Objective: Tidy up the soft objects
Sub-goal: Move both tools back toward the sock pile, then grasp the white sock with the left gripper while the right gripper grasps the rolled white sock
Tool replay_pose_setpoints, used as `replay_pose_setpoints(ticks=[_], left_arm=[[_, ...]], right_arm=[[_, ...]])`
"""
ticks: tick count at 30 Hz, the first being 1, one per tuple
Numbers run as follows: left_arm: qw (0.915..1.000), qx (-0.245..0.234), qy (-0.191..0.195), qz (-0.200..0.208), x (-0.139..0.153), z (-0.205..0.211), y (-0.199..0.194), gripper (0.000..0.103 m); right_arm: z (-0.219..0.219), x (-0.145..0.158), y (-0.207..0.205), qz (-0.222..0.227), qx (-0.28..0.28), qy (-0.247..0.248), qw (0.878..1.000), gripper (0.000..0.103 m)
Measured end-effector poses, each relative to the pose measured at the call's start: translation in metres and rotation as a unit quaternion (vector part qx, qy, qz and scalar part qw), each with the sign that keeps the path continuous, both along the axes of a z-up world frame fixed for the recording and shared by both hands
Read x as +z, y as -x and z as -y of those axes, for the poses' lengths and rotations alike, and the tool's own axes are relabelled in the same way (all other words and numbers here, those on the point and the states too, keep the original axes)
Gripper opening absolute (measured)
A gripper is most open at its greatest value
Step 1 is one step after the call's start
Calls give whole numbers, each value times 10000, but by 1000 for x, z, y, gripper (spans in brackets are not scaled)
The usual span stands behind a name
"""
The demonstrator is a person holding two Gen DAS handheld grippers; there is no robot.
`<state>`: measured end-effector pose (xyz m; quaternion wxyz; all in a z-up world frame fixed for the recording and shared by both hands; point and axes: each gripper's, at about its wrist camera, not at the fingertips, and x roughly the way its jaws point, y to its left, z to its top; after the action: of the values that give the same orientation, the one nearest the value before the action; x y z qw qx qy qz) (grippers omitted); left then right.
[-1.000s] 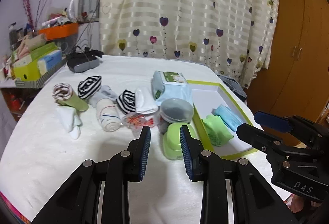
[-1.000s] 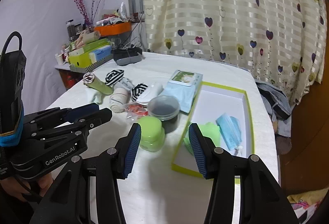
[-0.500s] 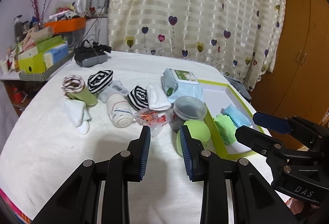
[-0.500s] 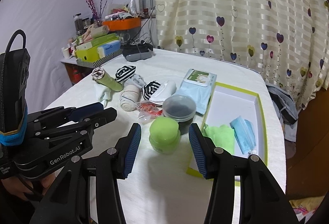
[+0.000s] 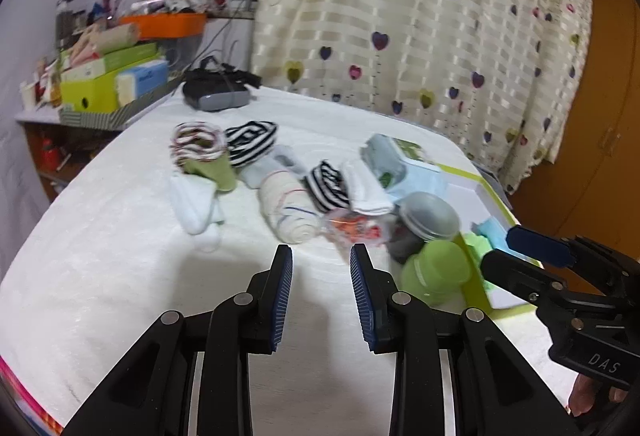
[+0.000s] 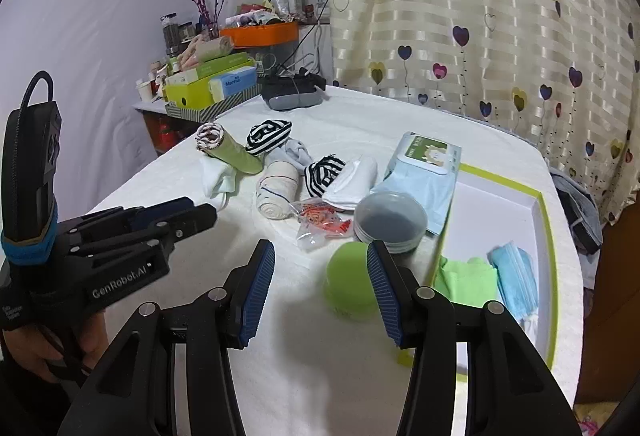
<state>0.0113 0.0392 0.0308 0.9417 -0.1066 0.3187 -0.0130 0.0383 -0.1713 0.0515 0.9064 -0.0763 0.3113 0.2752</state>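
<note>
Several rolled socks lie in a loose row on the white tablecloth: a green one with a striped cuff, a black-and-white one, a cream one and a white one. My left gripper hovers open just short of the cream roll, with nothing between its pads. My right gripper is open too, low over the cloth, its right finger in front of a green jar. A green-rimmed tray on the right holds a green cloth and a blue mask.
A grey-lidded jar, a wipes pack and a small plastic bag crowd the tray's left side. A dark device sits at the table's far end. Cluttered shelves stand at the far left, and a curtain hangs behind.
Both grippers have shifted left and a little lower, nearer the sock pile. The tray has slid toward the right edge of the left wrist view. The jaws' openings look unchanged.
</note>
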Motion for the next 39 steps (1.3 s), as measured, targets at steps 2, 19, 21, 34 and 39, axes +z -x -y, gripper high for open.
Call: replay_pose_setpoints(ticks=[2,19,21,34,39], left_arm=[[9999,106,53,-18,-3,-10,-2,34],[9967,776,164,-175,-17,-71,-20,41],[9961,844,164,-178,-17,-77,-22,41],[9979,575,212,-198,-22,-97,-63,57],[9957,743,337,-429,-40,-109,-70,57]], right_arm=[[-4,-1,-3,-21,33,-9,10000,49],[-55,-13,-41,-292,421,-1,9987,49],[-61,-15,-47,-336,445,-14,9984,49],[-98,-34,-83,-602,495,54,9969,49],[-115,-44,-98,-725,520,104,9960,50]])
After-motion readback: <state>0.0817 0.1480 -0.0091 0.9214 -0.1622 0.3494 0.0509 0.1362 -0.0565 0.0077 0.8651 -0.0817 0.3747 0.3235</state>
